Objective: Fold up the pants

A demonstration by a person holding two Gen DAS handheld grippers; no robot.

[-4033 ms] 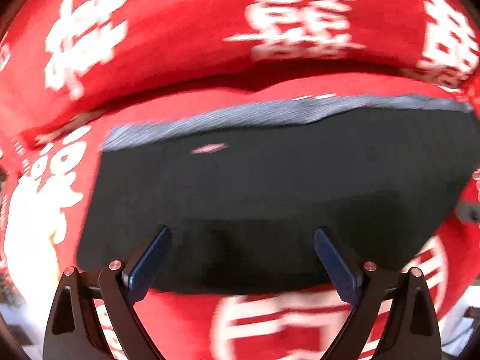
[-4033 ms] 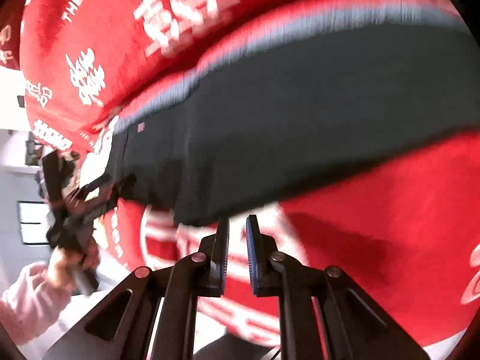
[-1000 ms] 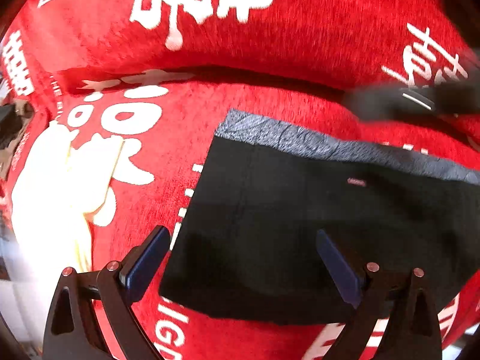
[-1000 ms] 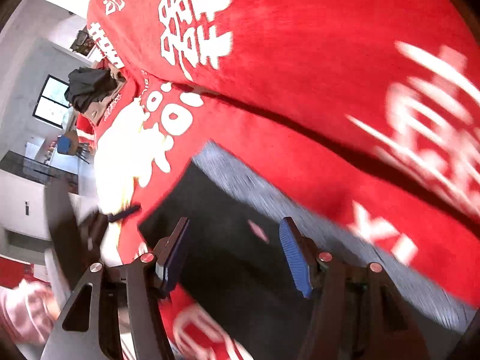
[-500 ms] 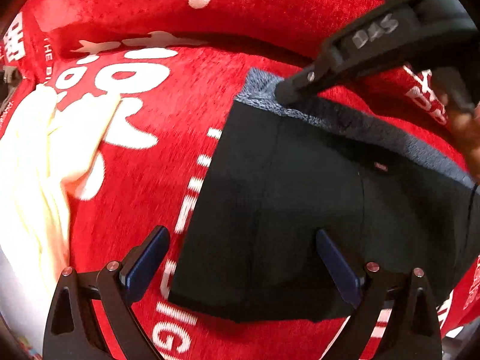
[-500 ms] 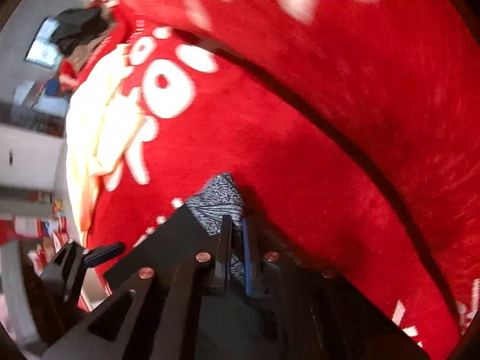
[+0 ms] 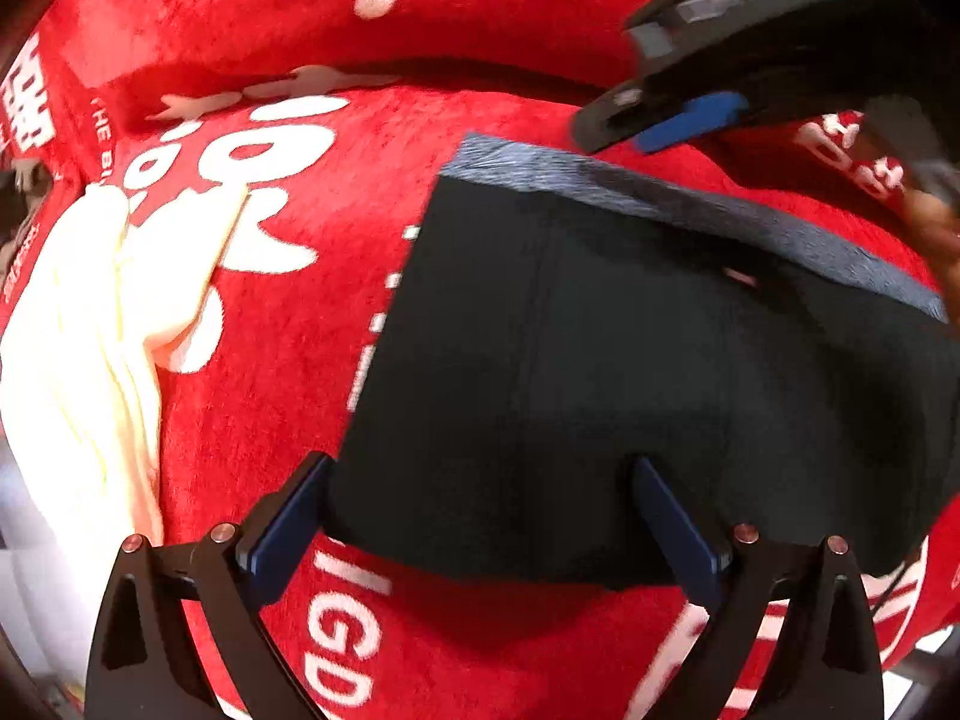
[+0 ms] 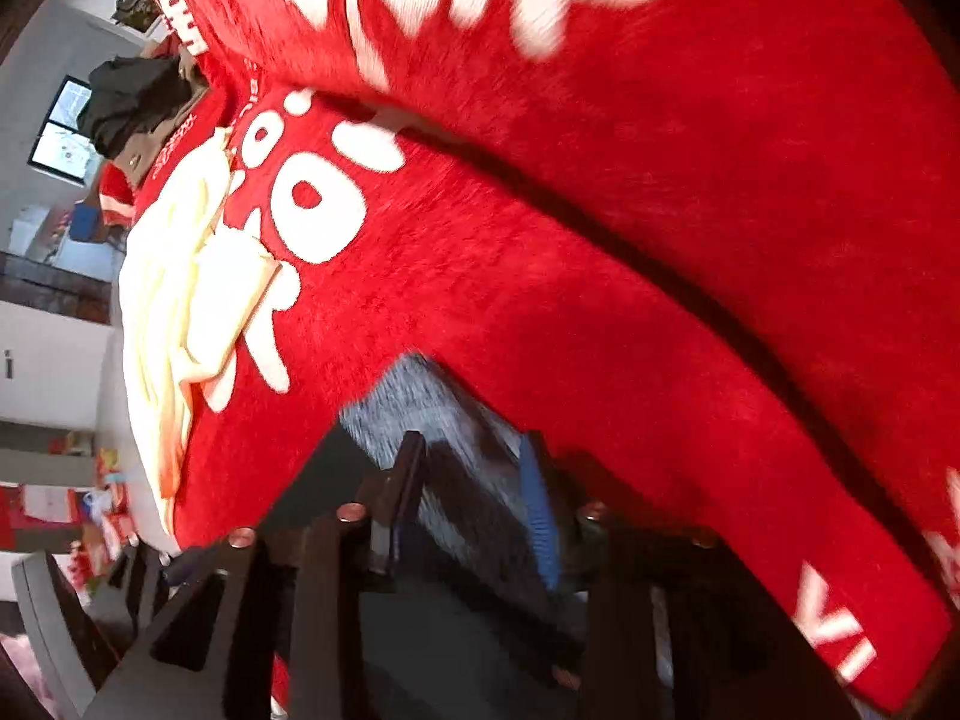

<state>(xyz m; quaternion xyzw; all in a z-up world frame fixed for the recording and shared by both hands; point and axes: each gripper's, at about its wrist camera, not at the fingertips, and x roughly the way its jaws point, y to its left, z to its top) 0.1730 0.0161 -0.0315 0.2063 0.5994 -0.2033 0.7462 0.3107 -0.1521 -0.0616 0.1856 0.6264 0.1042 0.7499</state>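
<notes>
The black pants (image 7: 600,372) lie folded into a flat rectangle on the red printed blanket (image 7: 288,360), with the grey waistband (image 7: 660,198) along the far edge. My left gripper (image 7: 480,510) is open, its fingers wide apart over the near edge of the pants. My right gripper (image 8: 474,498) is open and empty, just above the far left corner of the waistband (image 8: 408,402). It shows in the left wrist view (image 7: 678,120) hovering past that corner.
A pale yellow garment (image 7: 102,324) lies crumpled on the blanket to the left of the pants; it also shows in the right wrist view (image 8: 180,312). A dark pile (image 8: 132,102) sits at the far end. Room clutter (image 8: 90,510) lies beyond the blanket's left edge.
My right gripper was shut on the waistband corner half a second ago; it has now opened, let go and lifted away. My left gripper stayed open over the near edge.
</notes>
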